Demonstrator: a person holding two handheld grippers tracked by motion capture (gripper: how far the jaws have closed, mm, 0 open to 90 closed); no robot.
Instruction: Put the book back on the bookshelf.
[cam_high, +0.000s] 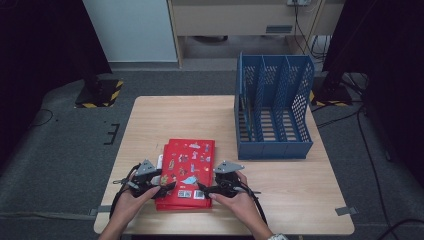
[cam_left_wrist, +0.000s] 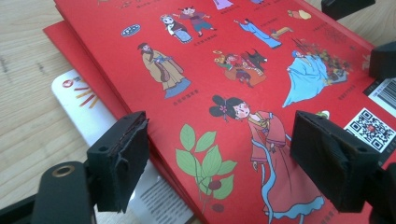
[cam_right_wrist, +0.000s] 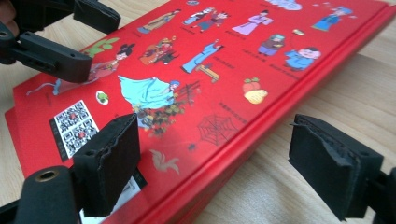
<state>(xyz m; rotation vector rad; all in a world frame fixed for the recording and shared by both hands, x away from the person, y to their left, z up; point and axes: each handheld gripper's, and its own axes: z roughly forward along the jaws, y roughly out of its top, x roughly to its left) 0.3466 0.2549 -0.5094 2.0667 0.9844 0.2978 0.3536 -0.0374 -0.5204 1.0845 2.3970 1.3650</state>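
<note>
A stack of red books (cam_high: 187, 160) with cartoon figures on the top cover lies flat at the front middle of the wooden table (cam_high: 300, 190). A white book (cam_left_wrist: 79, 102) peeks out under the stack's left side. My left gripper (cam_high: 167, 188) is at the stack's near left corner. In the left gripper view it (cam_left_wrist: 224, 158) stands open, one pad (cam_left_wrist: 119, 161) beside the edge and the other over the top cover (cam_left_wrist: 224, 70). My right gripper (cam_high: 202, 189) is at the near right corner. It (cam_right_wrist: 219, 163) is open astride the right edge of the stack (cam_right_wrist: 224, 60), not pressing it.
A blue perforated file rack (cam_high: 272, 107) with three upright compartments stands at the table's back right, its open side facing me. Bare tabletop (cam_high: 170, 115) lies behind the books. The other hand's gripper (cam_right_wrist: 51, 51) crosses the top left of the right gripper view.
</note>
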